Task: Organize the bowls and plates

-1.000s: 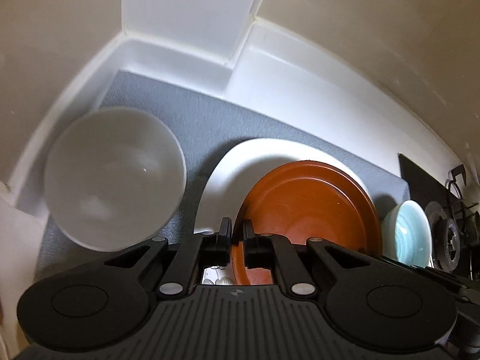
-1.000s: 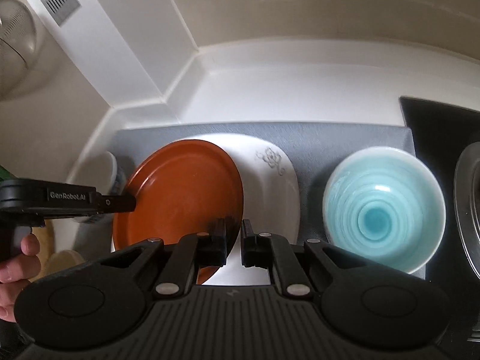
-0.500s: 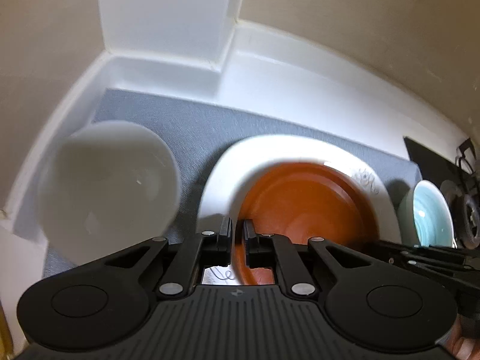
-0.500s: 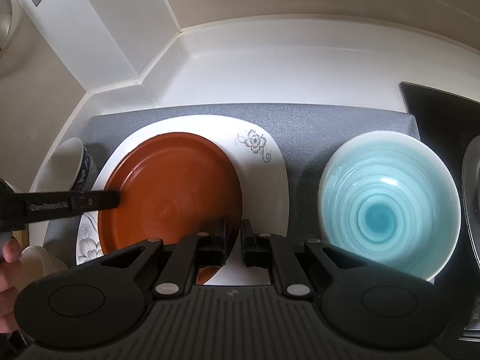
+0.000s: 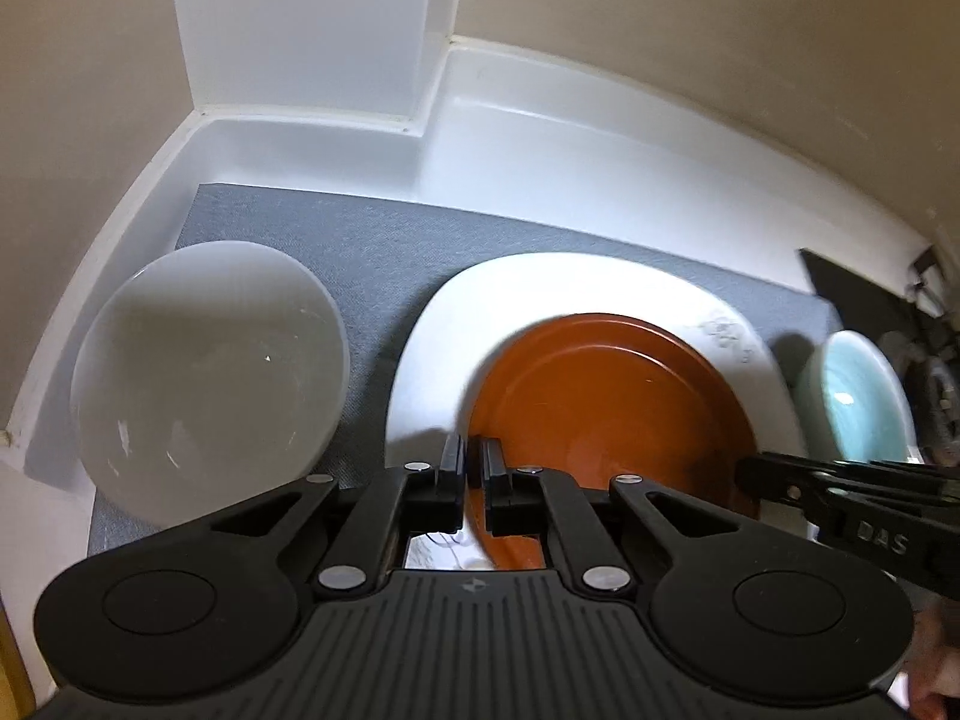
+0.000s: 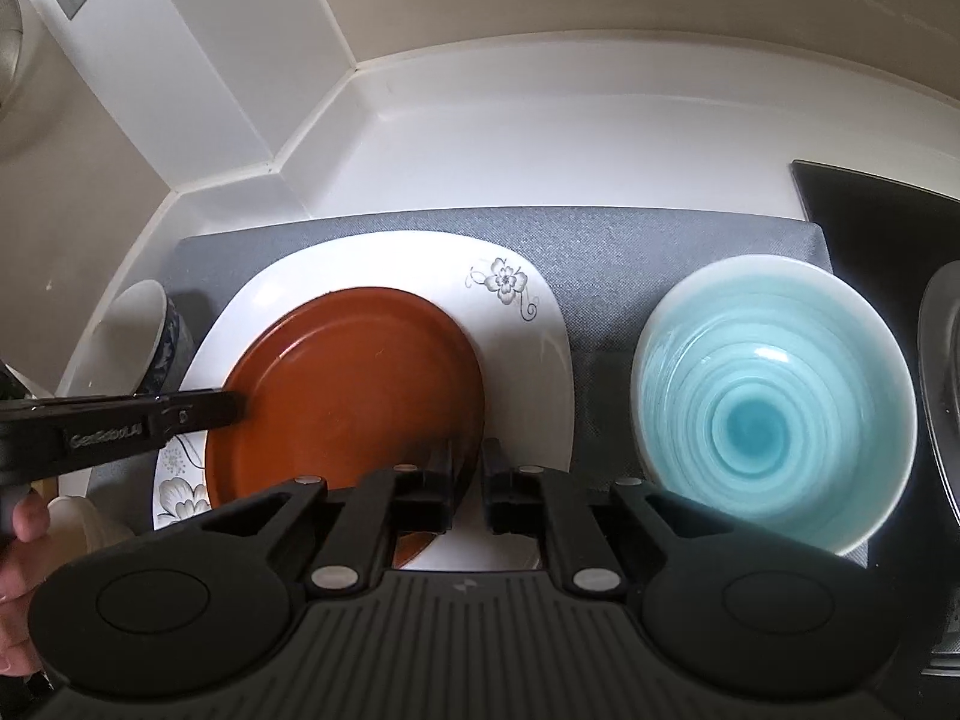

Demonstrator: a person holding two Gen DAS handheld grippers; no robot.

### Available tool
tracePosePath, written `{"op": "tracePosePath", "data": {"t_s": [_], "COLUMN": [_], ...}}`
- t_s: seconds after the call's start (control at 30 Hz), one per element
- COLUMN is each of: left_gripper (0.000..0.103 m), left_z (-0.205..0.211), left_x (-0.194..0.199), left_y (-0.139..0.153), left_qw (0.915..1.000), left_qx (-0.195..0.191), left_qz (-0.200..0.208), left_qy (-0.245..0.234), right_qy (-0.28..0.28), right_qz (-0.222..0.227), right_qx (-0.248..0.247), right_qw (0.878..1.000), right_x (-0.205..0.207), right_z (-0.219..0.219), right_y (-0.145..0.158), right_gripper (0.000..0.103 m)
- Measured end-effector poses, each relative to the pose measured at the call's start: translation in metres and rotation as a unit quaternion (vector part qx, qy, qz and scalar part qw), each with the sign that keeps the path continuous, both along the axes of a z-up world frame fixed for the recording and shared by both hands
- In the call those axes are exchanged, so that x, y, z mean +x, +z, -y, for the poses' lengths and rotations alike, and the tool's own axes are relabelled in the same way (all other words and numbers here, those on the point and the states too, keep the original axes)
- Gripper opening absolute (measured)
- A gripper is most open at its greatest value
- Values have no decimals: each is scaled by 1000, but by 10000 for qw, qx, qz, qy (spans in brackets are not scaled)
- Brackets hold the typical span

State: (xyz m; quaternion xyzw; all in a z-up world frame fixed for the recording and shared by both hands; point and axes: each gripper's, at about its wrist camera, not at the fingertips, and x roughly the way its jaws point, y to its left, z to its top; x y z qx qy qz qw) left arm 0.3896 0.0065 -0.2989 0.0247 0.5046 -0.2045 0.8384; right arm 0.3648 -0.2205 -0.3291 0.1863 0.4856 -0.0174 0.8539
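Note:
A brown plate (image 5: 606, 408) (image 6: 354, 396) lies on a white square plate with flower prints (image 5: 432, 360) (image 6: 516, 324), on a grey mat (image 6: 600, 240). My left gripper (image 5: 477, 468) is shut on the brown plate's left rim; its finger (image 6: 198, 411) shows in the right wrist view. My right gripper (image 6: 474, 480) is at the plate's right rim, jaws closing with the rim between them; its tip (image 5: 774, 474) shows in the left wrist view. A white bowl (image 5: 204, 378) (image 6: 132, 336) stands left of the plates. A teal bowl (image 6: 774, 408) (image 5: 852, 402) stands to their right.
White counter and wall corner (image 6: 360, 72) close off the back. A black stove top (image 6: 870, 210) lies right of the mat, with a metal rim (image 6: 945, 372) at the right edge. A person's hand (image 6: 24, 516) holds the left gripper.
The brown plate has come down from a tilt over the white plate's left side and now lies on it, with more of the flowered plate showing. Both grippers stayed at its rims.

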Motion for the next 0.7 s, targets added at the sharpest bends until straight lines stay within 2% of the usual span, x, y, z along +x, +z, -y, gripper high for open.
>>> {"op": "tracePosePath", "data": {"t_s": [0.03,0.1,0.2,0.23,0.3,0.37,0.43,0.5,0.6,0.67,0.7], "left_gripper": [6,6,12,19,33,56,64,64,54,36,33], "left_z": [-4,-12,-31,-40,-60,-81,-102,-120,-138,-143,-146], "left_x": [-1,-6,-14,-15,-15,-15,-13,-7,8,17,22], "left_y": [5,15,28,31,35,40,44,43,38,33,29], "left_qw": [10000,10000,9998,9997,9988,9969,9940,9914,9870,9858,9852], "left_qx": [-45,-76,0,-31,-196,-323,-347,-415,-583,-578,-539], "left_qz": [-2,47,142,94,-47,-49,58,38,-97,-126,-159], "left_qy": [14,40,143,236,444,720,1034,1241,1497,1573,1618], "right_qy": [-37,-160,-308,-288,-190,-15,190,422,615,727,809], "right_qz": [66,177,243,284,370,471,554,612,614,677,702], "right_qx": [48,161,375,404,318,344,435,460,593,774,795], "right_qw": [10000,9996,9985,9984,9986,9983,9973,9962,9945,9920,9911], "right_x": [-3,-9,-17,-19,-21,-21,-16,-7,11,25,32], "right_z": [2,5,6,4,-4,-14,-27,-44,-68,-87,-96], "right_y": [3,10,19,23,31,39,45,47,46,44,42], "right_gripper": [14,20,25,28,40,47,54,63,63,62,61]}}
